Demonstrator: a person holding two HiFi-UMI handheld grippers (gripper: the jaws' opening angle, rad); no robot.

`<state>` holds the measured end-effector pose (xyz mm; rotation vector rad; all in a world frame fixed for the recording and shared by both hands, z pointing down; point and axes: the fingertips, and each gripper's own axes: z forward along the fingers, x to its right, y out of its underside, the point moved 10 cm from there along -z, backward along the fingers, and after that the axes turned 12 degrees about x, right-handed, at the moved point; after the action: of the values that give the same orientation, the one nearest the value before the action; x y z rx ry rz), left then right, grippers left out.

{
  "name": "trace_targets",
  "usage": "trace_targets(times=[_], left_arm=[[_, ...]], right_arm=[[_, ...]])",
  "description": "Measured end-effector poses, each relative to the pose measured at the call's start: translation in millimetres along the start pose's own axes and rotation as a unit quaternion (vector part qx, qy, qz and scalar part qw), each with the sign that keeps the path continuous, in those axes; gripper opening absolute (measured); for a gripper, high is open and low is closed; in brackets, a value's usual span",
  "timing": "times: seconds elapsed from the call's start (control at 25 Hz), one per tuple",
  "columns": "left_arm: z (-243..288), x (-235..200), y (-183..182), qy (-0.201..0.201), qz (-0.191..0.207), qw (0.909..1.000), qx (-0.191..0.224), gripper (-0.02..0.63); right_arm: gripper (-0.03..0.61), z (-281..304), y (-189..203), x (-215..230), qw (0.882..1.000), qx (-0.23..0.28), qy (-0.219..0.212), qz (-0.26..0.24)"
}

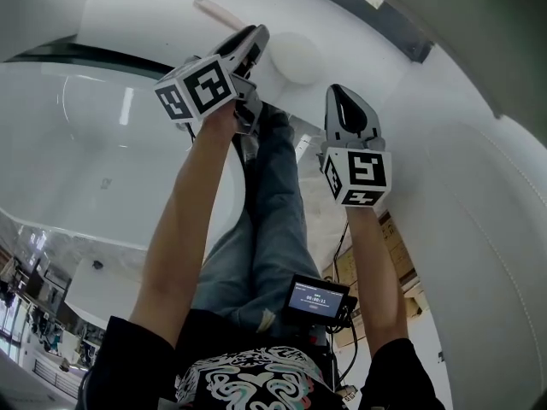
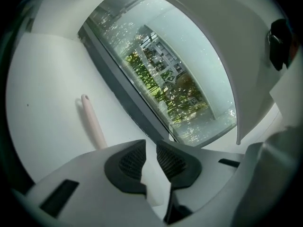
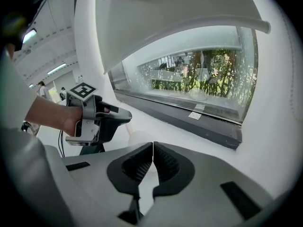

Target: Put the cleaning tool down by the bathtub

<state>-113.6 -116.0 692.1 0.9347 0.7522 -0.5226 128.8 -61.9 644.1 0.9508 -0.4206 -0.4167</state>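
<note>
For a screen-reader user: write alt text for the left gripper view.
A pink cleaning tool lies on a white ledge beside a dark window frame. In front, the left gripper has its jaws slightly apart with nothing between them.

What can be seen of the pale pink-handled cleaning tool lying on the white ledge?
The cleaning tool shows a slim, pale pink handle with a rounded far end, smooth like plastic. It lies flat on the white ledge, beside the dark window frame and roughly along it. Its near end is hidden behind the left gripper, whose fingers stand slightly apart with nothing between them, so nothing grips it. The head view shows a round white shape past the handle, which may be the tool's head.
</note>
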Motion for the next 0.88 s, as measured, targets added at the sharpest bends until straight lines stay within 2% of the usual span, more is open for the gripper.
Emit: trace_targets(times=[0.08, 0.2, 0.32, 0.48, 0.64, 0.88], left_arm=[[0.9, 5.9, -9.8, 0.008, 0.028, 0.9995, 0.008, 0.031], [-3.3, 13.7, -12.7, 0.041, 0.077, 0.9961, 0.012, 0.021], [-12.0, 21.4, -22.5, 0.069, 0.147, 0.9866, 0.015, 0.021], [-24.0, 30.9, -43.4, 0.089, 0.229, 0.9692, 0.016, 0.021], [-43.0, 56.2, -50.5, 0.108, 0.307, 0.9453, 0.011, 0.021], [-74.4, 80.6, -61.3, 0.141, 0.374, 0.9168, 0.012, 0.021]], right_arm=[[0.028, 3.8, -7.1, 1.2, 1.0, 0.004, -0.002, -0.004], [0.028, 0.2, -8.9, -2.8, 1.0, 0.01, -0.004, -0.012], [0.028, -4.4, -11.5, -10.5, 1.0, 0.019, -0.01, 0.001], [0.028, -6.0, -23.5, -21.1, 1.0, 0.016, -0.015, -0.004], [0.028, -24.3, -38.1, -29.4, 1.0, 0.019, -0.01, -0.012], [0.028, -42.9, -62.1, -45.3, 0.999, 0.036, 0.004, 0.004]])
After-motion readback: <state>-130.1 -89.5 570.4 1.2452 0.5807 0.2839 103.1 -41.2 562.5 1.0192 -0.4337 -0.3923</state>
